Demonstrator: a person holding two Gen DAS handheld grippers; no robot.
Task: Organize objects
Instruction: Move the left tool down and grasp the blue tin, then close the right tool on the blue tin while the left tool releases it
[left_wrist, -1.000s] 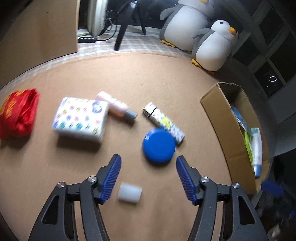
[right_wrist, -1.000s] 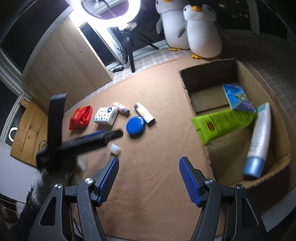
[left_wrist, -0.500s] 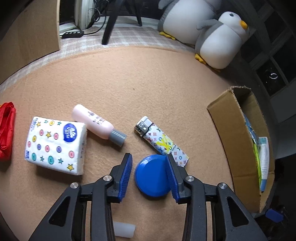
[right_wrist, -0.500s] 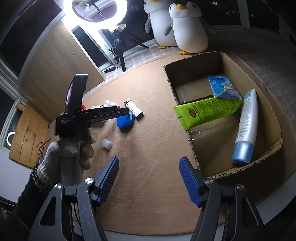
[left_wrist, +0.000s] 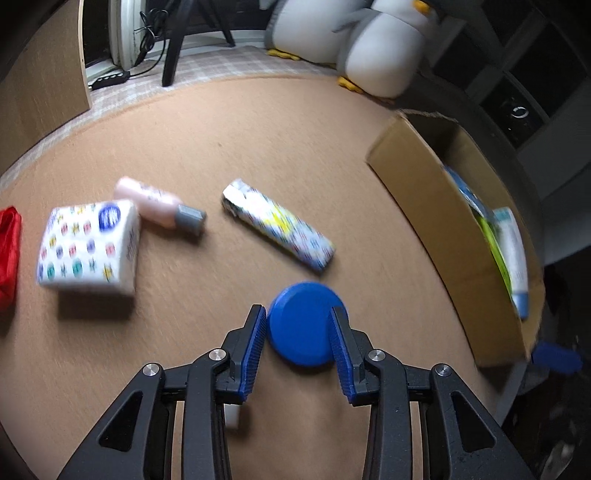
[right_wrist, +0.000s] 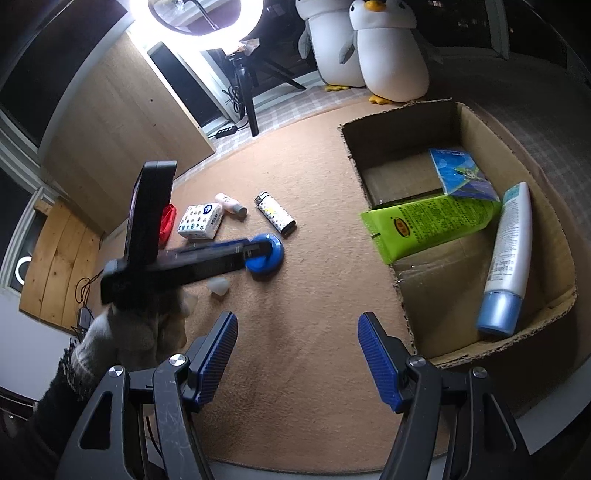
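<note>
Your left gripper (left_wrist: 298, 324) was clamped on the blue round lid (left_wrist: 301, 325), both pads against its rim, on the tan mat (left_wrist: 280, 140). Just beyond it lay the patterned lighter (left_wrist: 279, 226), and further left the pink bottle (left_wrist: 159, 206) touched the tissue pack (left_wrist: 88, 248), with a red bag (left_wrist: 8, 254) at the edge. A small white cap (right_wrist: 218, 287) lay near your gloved hand (right_wrist: 136, 328). Your right gripper (right_wrist: 297, 360) stood apart and empty over bare mat. The cardboard box (right_wrist: 402, 291) was on the right, and the mat between was free.
</note>
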